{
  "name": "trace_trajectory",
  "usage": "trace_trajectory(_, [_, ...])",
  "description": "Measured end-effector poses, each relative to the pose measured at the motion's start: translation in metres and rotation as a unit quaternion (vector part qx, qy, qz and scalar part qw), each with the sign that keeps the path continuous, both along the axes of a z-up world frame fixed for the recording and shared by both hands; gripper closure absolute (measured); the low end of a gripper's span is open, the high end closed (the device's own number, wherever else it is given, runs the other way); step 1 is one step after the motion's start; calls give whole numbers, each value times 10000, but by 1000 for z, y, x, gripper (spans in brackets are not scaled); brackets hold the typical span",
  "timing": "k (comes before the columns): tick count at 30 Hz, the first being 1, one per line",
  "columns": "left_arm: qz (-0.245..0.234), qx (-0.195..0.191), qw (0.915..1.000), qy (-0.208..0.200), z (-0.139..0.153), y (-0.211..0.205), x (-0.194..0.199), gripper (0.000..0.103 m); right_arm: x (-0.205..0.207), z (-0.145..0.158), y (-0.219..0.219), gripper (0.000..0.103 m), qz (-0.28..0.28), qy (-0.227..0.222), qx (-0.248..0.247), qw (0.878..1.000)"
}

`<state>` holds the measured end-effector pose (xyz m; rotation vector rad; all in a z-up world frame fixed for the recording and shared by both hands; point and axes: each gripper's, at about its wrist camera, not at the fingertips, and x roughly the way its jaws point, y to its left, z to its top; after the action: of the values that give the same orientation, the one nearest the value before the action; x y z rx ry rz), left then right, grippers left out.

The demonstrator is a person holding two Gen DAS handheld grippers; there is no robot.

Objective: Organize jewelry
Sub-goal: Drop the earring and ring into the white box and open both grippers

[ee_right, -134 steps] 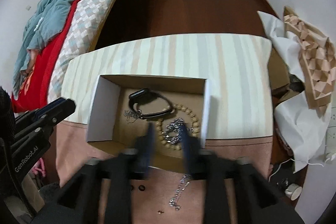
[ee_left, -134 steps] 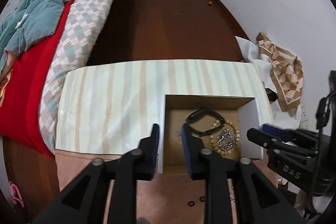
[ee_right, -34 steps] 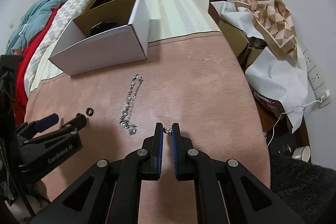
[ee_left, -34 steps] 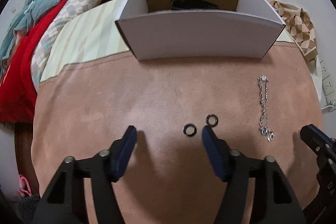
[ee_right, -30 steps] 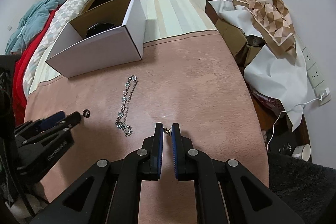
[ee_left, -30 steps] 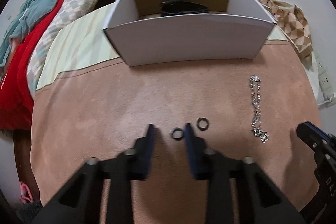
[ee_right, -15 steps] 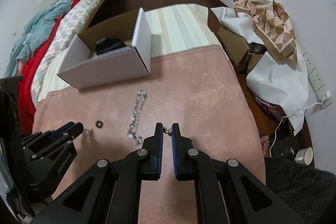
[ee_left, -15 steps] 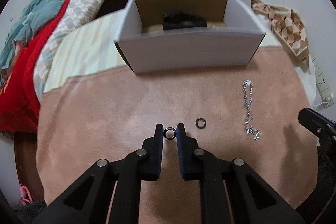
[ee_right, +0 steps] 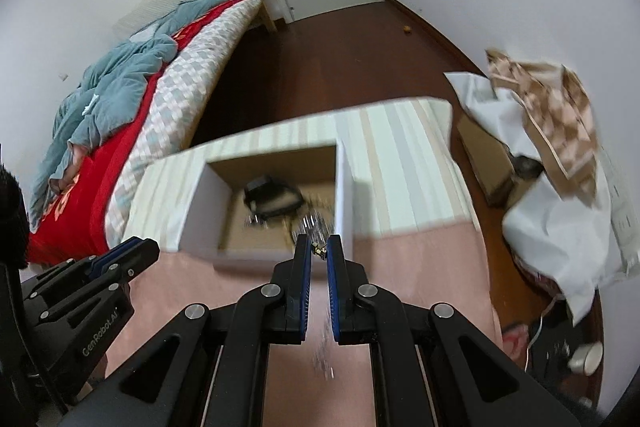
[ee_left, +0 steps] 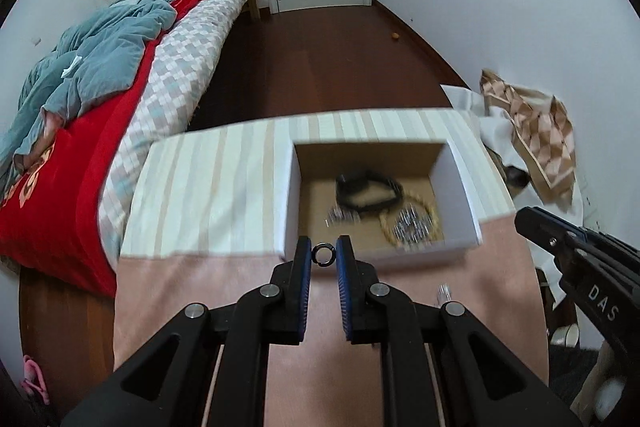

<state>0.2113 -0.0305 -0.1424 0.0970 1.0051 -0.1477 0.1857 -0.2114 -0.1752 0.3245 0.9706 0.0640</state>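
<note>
Left wrist view
Left gripper (ee_left: pixel 323 254): fingers narrow, pinching a small dark ring (ee_left: pixel 323 253) at the tips, held in the air just short of the box's near wall.
Box (ee_left: pixel 460 167): open, on the striped end of the table (ee_left: pixel 208 183); inside lie a black band (ee_left: pixel 366 189), a bead bracelet (ee_left: pixel 430 209) and a silver chain (ee_left: pixel 412 227), all blurred.
Right gripper (ee_left: pixel 532 219): seen side-on at the right edge, near the box's right corner.
Bracelet (ee_left: pixel 443 294): a blurred silver bit on the pink cloth, right of the left fingers.

Right wrist view
Right gripper (ee_right: pixel 318 249): fingers nearly closed on a tiny gold earring (ee_right: pixel 317 248), over the box's near right corner (ee_right: pixel 344 187).
Left gripper (ee_right: pixel 136 247): beside the box's left corner; its tips cannot be judged here.

Step in hand: carrying both small pieces to the box; neither is over the opening yet, as far as I can judge.
Next move: bring each hand past the near wall, above the cardboard floor, then part the fingers. The earring is tiny, so release it low.
Left on the table: the bracelet at least.
</note>
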Motion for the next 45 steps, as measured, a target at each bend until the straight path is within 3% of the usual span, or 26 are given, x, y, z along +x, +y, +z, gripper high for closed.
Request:
trace_trajectory(7, [-15,-6,9988,487,-25,4,63,93,85,-22,3,95,325,473,185,9982])
trace_trajectory(16, [81,-10,9960,893,-41,7,108,88,134,-51,17,93,594,1049,-163,9926])
trace_trajectory(18, [152,-21,9958,903,-39,10,112,86,136,-52,16,73,567,1095,-133,9923])
trace_trajectory(20, [208,1,9960,870,-35,12,115,71,134,-49,13,65,515,1030,-150,9932])
trace_trajectory(23, [323,-12,9974,647,-24,21,111,49,128,-42,9,66,462,967,-144,9941])
trace_trajectory(27, [480,-5,9973,550,-16,33,103,44,116,-31,6,65,343,887,-262,9951])
trace_trajectory(29, [560,-33,9970,528,-15,39,96,24,107,-26,6,58,287,837,-370,9954])
trace_trajectory(30, [581,-25,9970,504,-15,40,93,21,103,-25,7,54,272,837,-486,9949])
trace_trajectory(33, [657,119,9967,454,-15,43,77,20,89,-24,11,51,264,840,-719,9935])
trace_trajectory(35, [681,187,9965,450,-18,44,66,10,79,-26,14,46,255,860,-820,9926])
trace_trajectory(38, [713,231,9960,487,-22,46,52,8,63,-30,19,45,276,921,-933,9910])
trace_trajectory(40, [750,308,9954,518,-25,47,43,3,54,-32,21,36,257,947,-974,9904])
trace_trajectory(42, [754,352,9953,501,-25,47,33,1,46,-33,22,9,218,949,-1025,9900])
trace_trajectory(45, [754,410,9955,395,-21,45,22,1,35,-29,22,2,123,928,-1147,9890])
